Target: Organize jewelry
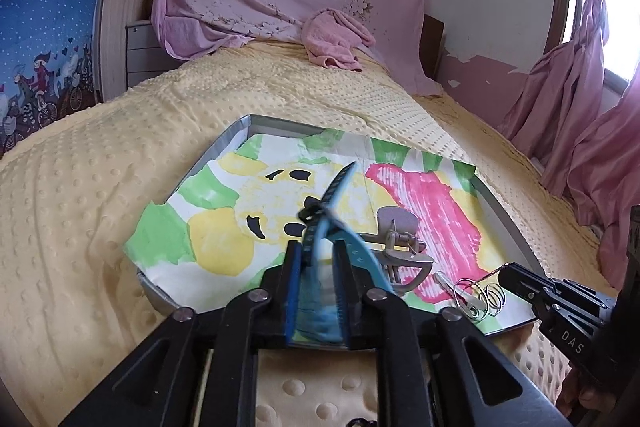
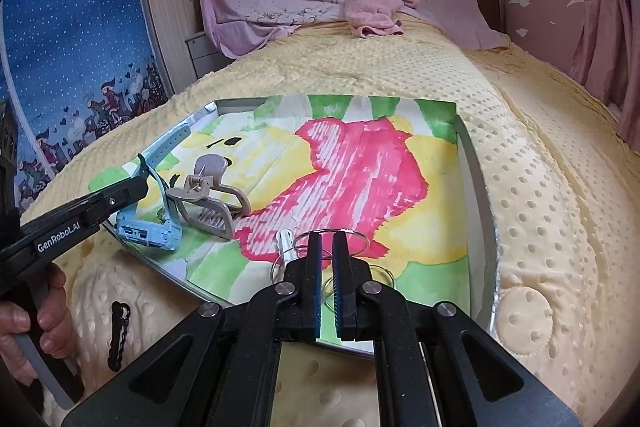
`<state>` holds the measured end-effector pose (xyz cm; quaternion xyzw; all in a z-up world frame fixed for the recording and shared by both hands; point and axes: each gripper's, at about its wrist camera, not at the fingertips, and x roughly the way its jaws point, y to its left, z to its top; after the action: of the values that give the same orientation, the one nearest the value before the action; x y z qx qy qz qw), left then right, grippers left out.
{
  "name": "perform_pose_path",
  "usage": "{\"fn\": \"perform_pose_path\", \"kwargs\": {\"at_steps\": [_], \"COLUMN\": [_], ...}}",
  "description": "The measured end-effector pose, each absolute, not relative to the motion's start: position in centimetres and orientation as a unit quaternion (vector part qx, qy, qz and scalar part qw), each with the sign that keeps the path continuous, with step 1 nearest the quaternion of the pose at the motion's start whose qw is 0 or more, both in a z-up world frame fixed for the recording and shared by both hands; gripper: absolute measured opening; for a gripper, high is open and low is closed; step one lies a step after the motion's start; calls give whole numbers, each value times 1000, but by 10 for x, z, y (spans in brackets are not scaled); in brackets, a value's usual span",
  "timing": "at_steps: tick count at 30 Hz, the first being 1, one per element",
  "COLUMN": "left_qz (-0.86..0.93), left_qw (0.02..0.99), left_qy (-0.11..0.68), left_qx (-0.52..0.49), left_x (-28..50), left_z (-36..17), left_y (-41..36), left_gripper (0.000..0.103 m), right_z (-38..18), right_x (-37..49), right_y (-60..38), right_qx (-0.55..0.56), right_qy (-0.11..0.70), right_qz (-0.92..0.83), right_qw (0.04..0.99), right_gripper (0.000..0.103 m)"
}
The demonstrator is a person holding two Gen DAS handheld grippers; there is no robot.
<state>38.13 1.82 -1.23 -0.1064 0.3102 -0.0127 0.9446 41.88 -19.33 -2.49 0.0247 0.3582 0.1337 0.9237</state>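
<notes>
Left gripper [image 1: 316, 291] clamps the blue watch [image 2: 154, 227] by its strap, body resting on the tray [image 2: 476, 163] near-left, likely to place it there. Right gripper [image 2: 327, 267] sits over the wire rings [image 2: 360, 239] at the near edge, jaws nearly closed; can't tell if gripping. Watch: pale blue, perforated strap. Beige hair claw [image 2: 208, 199] just beside it.
</notes>
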Motion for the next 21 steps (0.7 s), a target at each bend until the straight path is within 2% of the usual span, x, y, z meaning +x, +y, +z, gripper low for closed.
{"fn": "perform_pose_path", "kwargs": {"at_steps": [1,2,3,4,9,10,13,14,16,18,21], "left_qz": [-12,-12,-10,-3,-10,-14,-15,-15,-21,-24,-29], "left_qw": [945,946,948,952,958,961,968,971,975,976,978], "left_qy": [308,305,298,286,264,255,227,216,200,188,172], "left_qx": [-107,-109,-110,-109,-110,-110,-102,-99,-100,-106,-112], "left_x": [379,378,374,370,357,351,336,330,317,305,285], "left_z": [-12,-11,-10,-8,2,6,15,19,26,32,40], "left_y": [18,19,19,18,16,15,10,9,8,7,5], "left_gripper": [31,46,57,72,72,74,92,96,99,101,102], "right_z": [-24,-23,-22,-21,-9,-4,10,16,26,36,50], "right_x": [417,417,414,413,397,389,368,361,343,325,294], "right_y": [-194,-195,-196,-198,-208,-211,-217,-221,-228,-235,-247], "right_qx": [26,27,28,29,39,37,26,26,28,35,44], "right_qy": [357,355,352,348,320,308,273,264,242,221,187], "right_qz": [134,133,133,133,131,131,125,125,117,114,102], "right_qw": [924,925,926,928,937,942,953,956,963,968,976], "right_gripper": [14,19,30,37,38,44,65,68,81,87,91]}}
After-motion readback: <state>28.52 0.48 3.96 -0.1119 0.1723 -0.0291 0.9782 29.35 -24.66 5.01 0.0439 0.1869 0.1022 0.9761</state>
